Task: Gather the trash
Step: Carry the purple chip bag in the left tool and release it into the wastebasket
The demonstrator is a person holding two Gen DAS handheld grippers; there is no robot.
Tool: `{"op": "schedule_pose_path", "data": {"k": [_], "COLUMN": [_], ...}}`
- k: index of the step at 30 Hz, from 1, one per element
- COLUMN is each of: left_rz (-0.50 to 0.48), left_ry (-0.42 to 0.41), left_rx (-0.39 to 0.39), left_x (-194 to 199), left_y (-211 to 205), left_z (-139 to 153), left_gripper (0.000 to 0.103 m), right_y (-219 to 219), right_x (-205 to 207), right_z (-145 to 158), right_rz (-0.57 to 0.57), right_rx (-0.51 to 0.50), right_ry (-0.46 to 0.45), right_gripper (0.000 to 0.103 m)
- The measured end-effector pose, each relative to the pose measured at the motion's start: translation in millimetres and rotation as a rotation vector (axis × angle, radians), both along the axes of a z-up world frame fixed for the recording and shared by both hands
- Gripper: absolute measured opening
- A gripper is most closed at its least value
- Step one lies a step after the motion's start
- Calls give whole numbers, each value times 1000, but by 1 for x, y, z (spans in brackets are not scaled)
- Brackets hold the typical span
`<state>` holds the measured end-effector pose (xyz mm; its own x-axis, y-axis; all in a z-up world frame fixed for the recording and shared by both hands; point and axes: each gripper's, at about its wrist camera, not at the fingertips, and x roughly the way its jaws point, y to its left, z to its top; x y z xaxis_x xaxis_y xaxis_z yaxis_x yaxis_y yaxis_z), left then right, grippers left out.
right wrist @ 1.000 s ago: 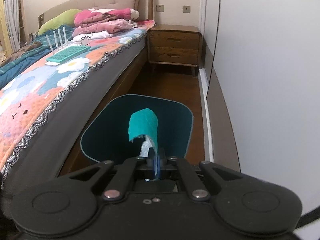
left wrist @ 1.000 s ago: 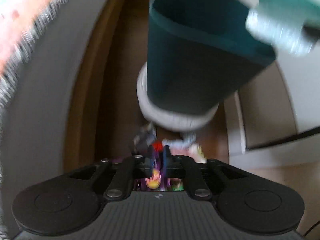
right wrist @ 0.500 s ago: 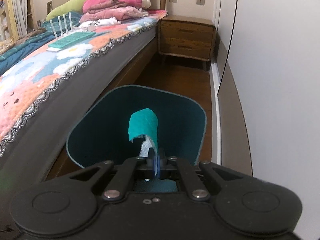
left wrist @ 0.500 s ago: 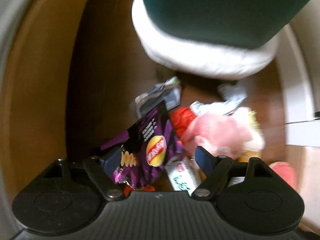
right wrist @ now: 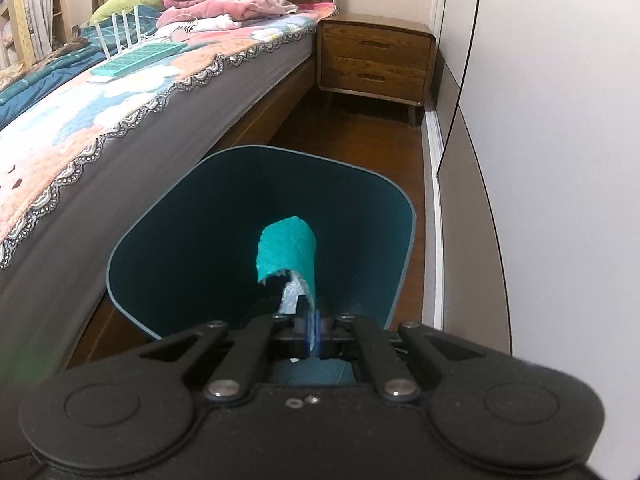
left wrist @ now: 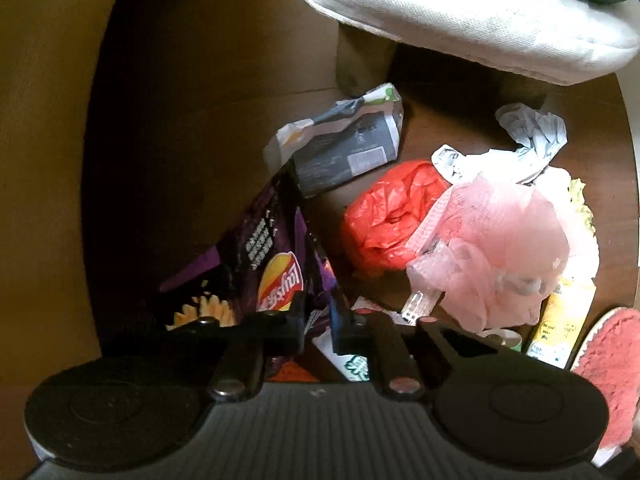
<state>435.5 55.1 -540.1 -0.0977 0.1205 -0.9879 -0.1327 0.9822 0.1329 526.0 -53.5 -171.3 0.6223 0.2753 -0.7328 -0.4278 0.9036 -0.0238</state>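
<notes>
Hovering low over the floor litter, the left gripper (left wrist: 318,322) is keeping its fingers a narrow gap apart, and the purple Lay's chip bag (left wrist: 264,268) is standing in that gap and rising toward 11 o'clock; whether the pads are actually pressing it, I cannot tell. At 2 o'clock from the fingertips a pink mesh bath pouf (left wrist: 500,256) is lying against a crumpled red plastic bag (left wrist: 390,220). Farther out at 12 o'clock a grey carton (left wrist: 344,152) is lying tilted, and crumpled white paper (left wrist: 528,132) is sitting at 1 o'clock.

The right gripper (right wrist: 312,334) is pinching a teal wrapper scrap (right wrist: 290,250) between fully closed fingers, holding it upright over the mouth of the teal waste bin (right wrist: 180,240). Beyond the bin, at 12 o'clock, a wooden nightstand (right wrist: 376,64) is standing beside the bed (right wrist: 160,92).
</notes>
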Motion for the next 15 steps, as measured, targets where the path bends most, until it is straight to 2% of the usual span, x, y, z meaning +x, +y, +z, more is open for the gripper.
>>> {"op": "schedule_pose_path", "data": {"k": [4,8,10,14,15], "left_rz": [-10,7,29,97,109], "left_ry": [-17,-27,-36,-58,-66], "left_rx": [-9,-18,-37,-62,-67], "left_x": [-3,-1,0,2,2], "left_y": [7,18,26,45,49], "left_z": [15,31,44,69,75], "left_gripper": [6,4,3,2,2], "right_y": [3,8,9,11,10], "right_x": [4,12,14,13,13], "right_z": [-6,-18,-21,-19,-17], "right_rz": [4,-3,-1,9,8], "right_rx": [-36,-64,-64,-53,-43], "right_ry": [19,82,100,99,97], "right_gripper": [1,2,13,19,26]}}
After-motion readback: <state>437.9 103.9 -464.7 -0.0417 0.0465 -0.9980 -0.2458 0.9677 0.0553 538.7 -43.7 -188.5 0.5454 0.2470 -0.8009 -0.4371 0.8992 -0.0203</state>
